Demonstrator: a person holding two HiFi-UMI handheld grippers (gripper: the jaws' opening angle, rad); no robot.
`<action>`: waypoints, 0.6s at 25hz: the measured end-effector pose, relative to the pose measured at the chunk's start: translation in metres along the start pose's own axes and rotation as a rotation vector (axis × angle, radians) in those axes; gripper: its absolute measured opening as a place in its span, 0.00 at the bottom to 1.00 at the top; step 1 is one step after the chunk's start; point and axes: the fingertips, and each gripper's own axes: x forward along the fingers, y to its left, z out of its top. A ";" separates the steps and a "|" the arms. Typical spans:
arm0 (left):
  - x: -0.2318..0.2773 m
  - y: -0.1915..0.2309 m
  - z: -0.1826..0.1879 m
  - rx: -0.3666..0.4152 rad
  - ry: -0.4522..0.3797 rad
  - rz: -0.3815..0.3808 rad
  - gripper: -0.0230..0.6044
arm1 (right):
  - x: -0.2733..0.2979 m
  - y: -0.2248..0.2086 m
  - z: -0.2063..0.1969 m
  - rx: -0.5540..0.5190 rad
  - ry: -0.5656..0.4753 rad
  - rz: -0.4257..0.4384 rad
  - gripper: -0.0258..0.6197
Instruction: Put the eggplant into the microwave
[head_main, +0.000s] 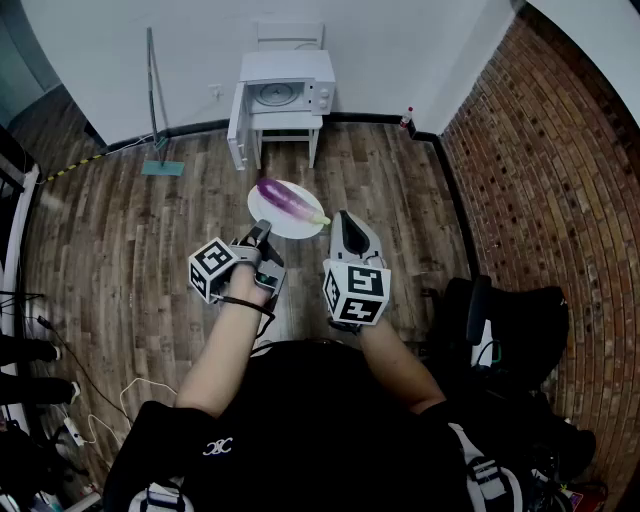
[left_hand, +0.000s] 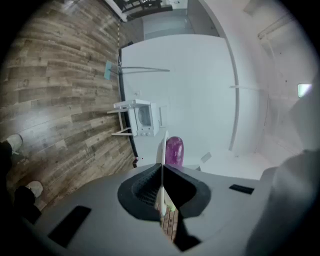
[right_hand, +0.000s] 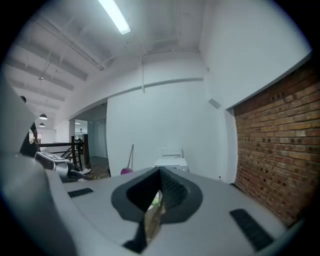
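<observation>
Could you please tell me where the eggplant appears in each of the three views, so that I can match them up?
Head view: the eggplant lies on the white plate, at picture centre.
Left gripper view: a purple shape at centre, just above the left gripper.
Right gripper view: only a purple sliver, low and left of centre.
Shared landmark: the white microwave, beyond the eggplant in all three.
</observation>
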 end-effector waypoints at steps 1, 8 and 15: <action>0.000 0.001 0.002 -0.001 0.003 -0.001 0.05 | 0.001 0.003 -0.002 -0.004 0.004 -0.001 0.06; -0.006 0.007 0.024 0.007 0.034 -0.004 0.05 | 0.009 0.032 -0.013 0.030 0.000 -0.001 0.06; -0.012 0.016 0.056 0.007 0.086 -0.002 0.05 | 0.019 0.067 -0.020 0.022 0.001 -0.053 0.06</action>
